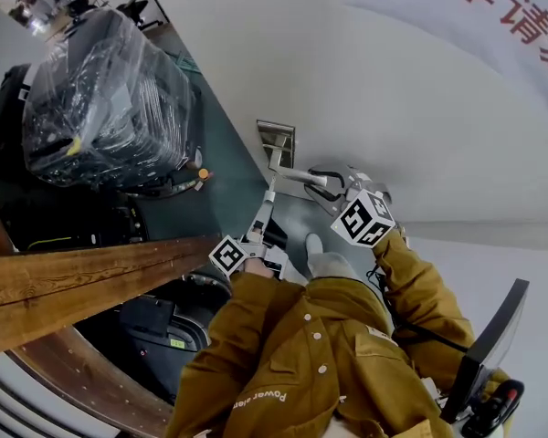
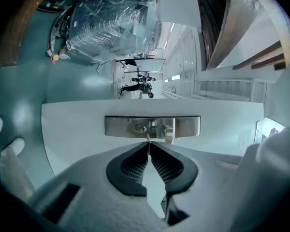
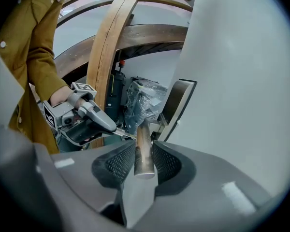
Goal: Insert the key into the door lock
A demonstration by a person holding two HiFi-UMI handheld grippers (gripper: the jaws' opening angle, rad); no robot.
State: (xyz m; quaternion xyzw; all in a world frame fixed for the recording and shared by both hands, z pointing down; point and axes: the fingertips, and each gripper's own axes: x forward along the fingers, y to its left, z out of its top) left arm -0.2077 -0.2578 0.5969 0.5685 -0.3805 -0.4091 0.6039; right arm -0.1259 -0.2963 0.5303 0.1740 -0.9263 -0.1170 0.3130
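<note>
A white door (image 1: 393,89) fills most of the head view, with a plastic-wrapped bundle (image 1: 110,99) on the floor beyond its edge and a wooden beam (image 1: 82,286) at the left. The person's brown jacket (image 1: 283,354) shows below. The right hand-held gripper (image 3: 143,144) is clamped on the metal door handle (image 3: 145,161) – the bar lies between its ribbed pads. The left hand-held gripper (image 2: 149,146) has its jaws pressed together, pinching the key (image 2: 148,138), whose thin tip sticks out past them. It points at the steel lock plate (image 2: 183,126) on the door's edge, just short of the keyhole (image 2: 141,128) – not yet inside it.
</note>
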